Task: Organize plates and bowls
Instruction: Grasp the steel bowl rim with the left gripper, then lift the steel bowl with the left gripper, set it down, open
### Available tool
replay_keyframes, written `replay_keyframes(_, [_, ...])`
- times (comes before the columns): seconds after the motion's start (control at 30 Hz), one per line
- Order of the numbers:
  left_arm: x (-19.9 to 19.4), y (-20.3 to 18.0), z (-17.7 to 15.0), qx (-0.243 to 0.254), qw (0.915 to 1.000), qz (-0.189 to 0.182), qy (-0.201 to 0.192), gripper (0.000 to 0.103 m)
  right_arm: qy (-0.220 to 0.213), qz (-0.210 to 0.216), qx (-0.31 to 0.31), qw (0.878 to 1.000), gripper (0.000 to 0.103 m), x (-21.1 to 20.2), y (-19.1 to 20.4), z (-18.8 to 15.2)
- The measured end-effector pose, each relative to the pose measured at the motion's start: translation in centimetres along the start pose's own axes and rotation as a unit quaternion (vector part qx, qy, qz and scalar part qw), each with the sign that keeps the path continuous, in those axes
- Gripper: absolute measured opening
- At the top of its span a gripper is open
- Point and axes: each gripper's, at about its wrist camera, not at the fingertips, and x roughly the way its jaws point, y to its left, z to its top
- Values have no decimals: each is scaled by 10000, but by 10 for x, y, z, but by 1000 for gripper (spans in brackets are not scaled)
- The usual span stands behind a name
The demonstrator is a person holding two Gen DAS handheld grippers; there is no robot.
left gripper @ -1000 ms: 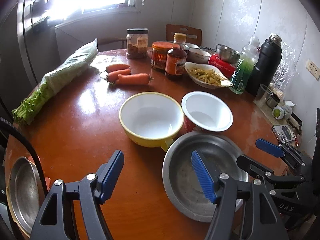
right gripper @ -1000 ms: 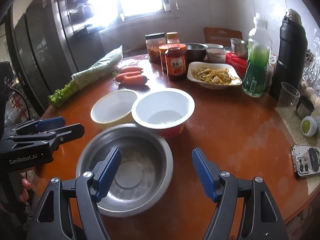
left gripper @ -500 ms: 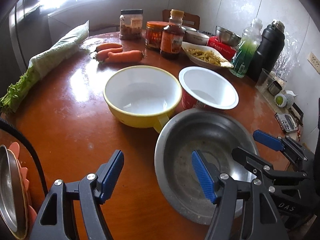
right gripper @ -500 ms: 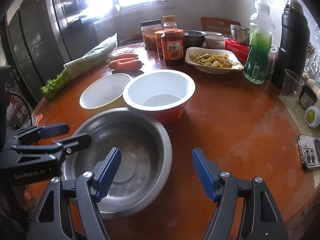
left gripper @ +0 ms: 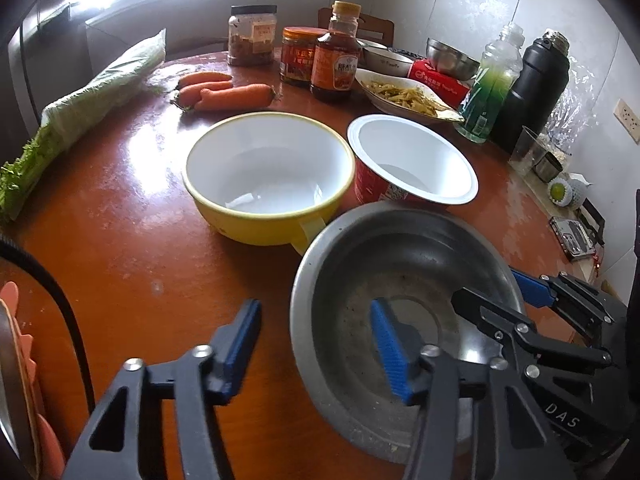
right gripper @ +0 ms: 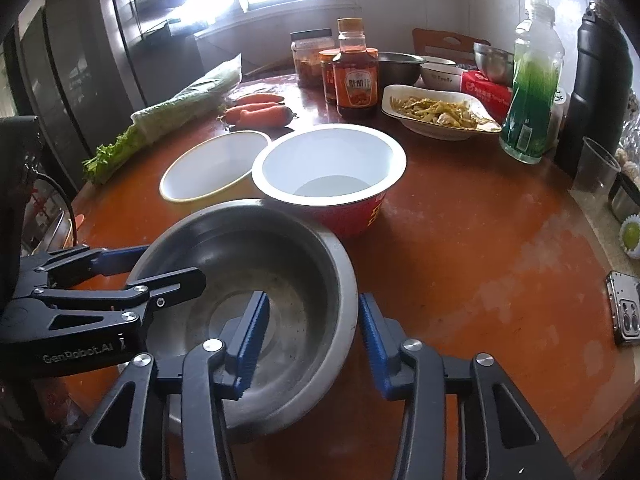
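A steel basin [left gripper: 400,276] [right gripper: 280,256] sits at the near edge of the round table. My left gripper [left gripper: 316,352] is open and straddles its left rim, one finger inside, one outside. My right gripper [right gripper: 312,332] is open and straddles its right rim the same way. Behind the basin stand a yellow bowl [left gripper: 268,172] [right gripper: 212,164] with a white inside and a red paper bowl [left gripper: 412,156] [right gripper: 328,164] with a white inside. Each gripper also shows in the other's view: the right one [left gripper: 520,300] and the left one [right gripper: 132,268].
Carrots [left gripper: 228,92], bagged greens [left gripper: 92,96], jars and a sauce bottle [left gripper: 336,56], a plate of food [left gripper: 404,96], a green bottle [right gripper: 532,80], a black flask [right gripper: 596,80] and a phone [right gripper: 626,314] crowd the table. A steel dish [left gripper: 10,392] is at far left.
Both grippers have moved forward and down onto the steel basin and narrowed a little; their fingers now straddle its rim on either side.
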Motion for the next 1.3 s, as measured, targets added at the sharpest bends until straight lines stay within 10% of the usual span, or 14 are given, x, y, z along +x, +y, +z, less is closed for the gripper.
replay_keyframes(0.13, [2,-3,-2,65,9999,-125,50,32,55,36,10,10000,43,2,2,0])
replay_keyframes(1.3, [-47,57,-43,-289,9996,70,-7,31,219,416,-526,9975,44,0,79,-5])
